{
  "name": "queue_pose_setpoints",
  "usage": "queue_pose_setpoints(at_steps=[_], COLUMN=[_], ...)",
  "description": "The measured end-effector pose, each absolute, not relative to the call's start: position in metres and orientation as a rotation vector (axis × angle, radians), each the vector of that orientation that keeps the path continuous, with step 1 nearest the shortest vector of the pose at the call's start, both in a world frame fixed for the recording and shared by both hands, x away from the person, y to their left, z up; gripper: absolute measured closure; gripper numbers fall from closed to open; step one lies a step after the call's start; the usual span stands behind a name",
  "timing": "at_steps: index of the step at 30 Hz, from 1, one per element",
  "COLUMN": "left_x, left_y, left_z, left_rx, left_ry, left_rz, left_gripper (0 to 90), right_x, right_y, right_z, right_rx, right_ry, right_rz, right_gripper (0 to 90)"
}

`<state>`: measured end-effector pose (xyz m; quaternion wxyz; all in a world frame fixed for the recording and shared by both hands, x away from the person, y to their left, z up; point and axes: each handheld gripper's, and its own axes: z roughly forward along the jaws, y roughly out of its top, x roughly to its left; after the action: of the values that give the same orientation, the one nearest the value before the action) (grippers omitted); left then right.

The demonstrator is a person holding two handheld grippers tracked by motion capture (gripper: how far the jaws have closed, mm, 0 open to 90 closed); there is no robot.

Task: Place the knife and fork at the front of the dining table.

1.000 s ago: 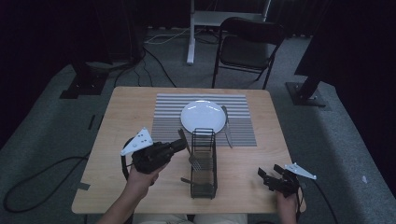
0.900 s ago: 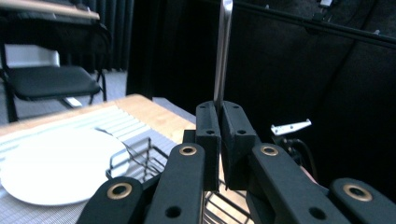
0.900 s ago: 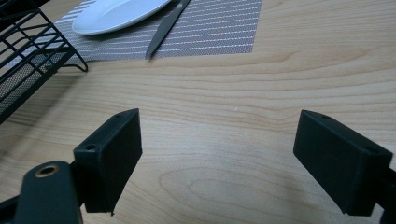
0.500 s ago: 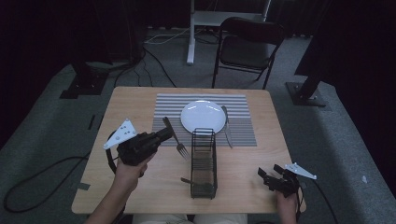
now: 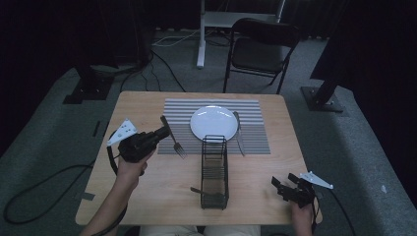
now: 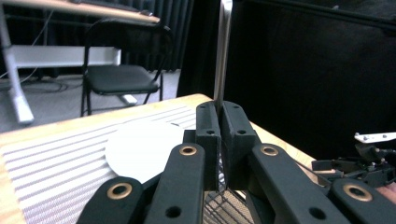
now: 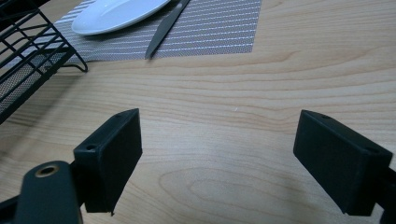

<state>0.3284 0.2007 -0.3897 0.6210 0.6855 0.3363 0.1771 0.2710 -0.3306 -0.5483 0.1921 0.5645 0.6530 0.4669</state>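
My left gripper point(image 5: 163, 132) is shut on a metal fork point(image 5: 176, 145) near its handle end, left of the white plate point(image 5: 214, 123). The fork slants with its tines down, by the striped placemat's point(image 5: 255, 140) near left corner; I cannot tell if it touches. In the left gripper view the handle point(image 6: 222, 51) rises between the closed jaws of my left gripper point(image 6: 219, 116). My right gripper point(image 5: 286, 188) rests open at the table's near right corner. In its own view my right gripper point(image 7: 233, 158) holds nothing over bare wood.
A black wire caddy point(image 5: 215, 169) stands in front of the plate, with a dark utensil handle point(image 5: 196, 189) sticking out at its near left. A knife point(image 5: 238, 132) lies on the placemat right of the plate. A chair point(image 5: 260, 51) stands beyond the wooden table point(image 5: 147, 196).
My left gripper has carried the fork left and away from the caddy, toward the placemat's left side. The right gripper has stayed still and open.
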Motion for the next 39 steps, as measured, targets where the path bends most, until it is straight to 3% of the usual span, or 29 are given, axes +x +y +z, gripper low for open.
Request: queue_pose_setpoints(at_steps=[15, 23, 39], left_x=[0.403, 0.431, 0.463], left_y=[0.209, 0.202, 0.202], left_z=[-0.443, -0.464, -0.481], left_rx=[1.647, 1.664, 1.638], left_ry=[0.819, 0.865, 0.996], left_rz=[0.418, 0.349, 0.260], left_gripper=[86.6, 86.6, 86.3], right_x=[0.271, 0.272, 0.272], right_y=[-0.329, -0.330, -0.330], right_z=[-0.548, -0.548, -0.548], right_rx=[1.589, 1.596, 1.598], right_ry=[1.842, 1.840, 1.839], right_rz=[1.291, 1.293, 1.296], right_gripper=[14.8, 14.8, 14.8])
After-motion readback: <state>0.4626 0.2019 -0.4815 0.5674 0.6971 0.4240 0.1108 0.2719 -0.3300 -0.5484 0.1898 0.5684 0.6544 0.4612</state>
